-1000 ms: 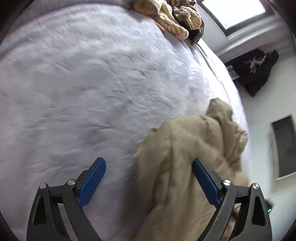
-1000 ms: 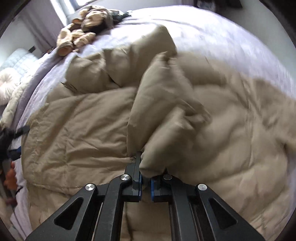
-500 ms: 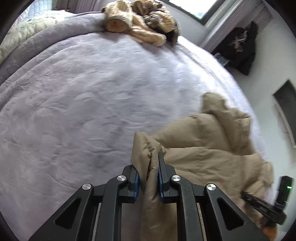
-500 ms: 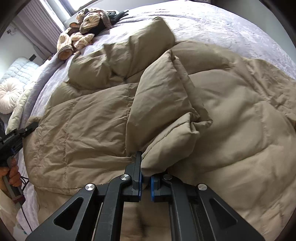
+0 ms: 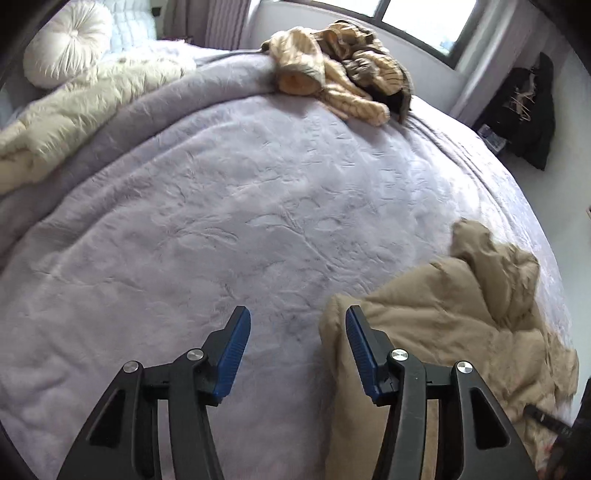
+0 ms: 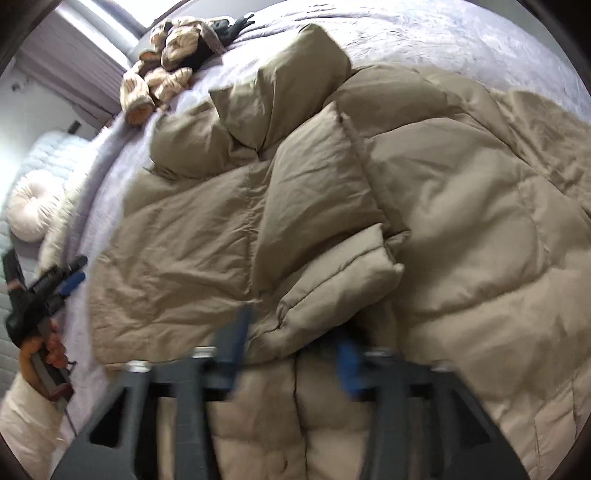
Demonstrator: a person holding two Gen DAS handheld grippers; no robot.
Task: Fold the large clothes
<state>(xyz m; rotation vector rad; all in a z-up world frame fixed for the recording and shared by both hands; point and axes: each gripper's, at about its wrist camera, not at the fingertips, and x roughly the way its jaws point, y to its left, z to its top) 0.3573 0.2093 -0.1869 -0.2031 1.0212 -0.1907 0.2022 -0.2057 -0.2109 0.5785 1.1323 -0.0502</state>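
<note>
Both tongs, left (image 5: 295,345) and right (image 6: 291,339), hang released beside the tan puffer coat (image 6: 369,221), letting its folded sleeve settle.

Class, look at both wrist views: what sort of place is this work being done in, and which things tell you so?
Most likely a home bedroom. The tan puffer jacket is spread on a wide bed with a lilac cover, a round white cushion sits at its head, and a window is behind.
</note>
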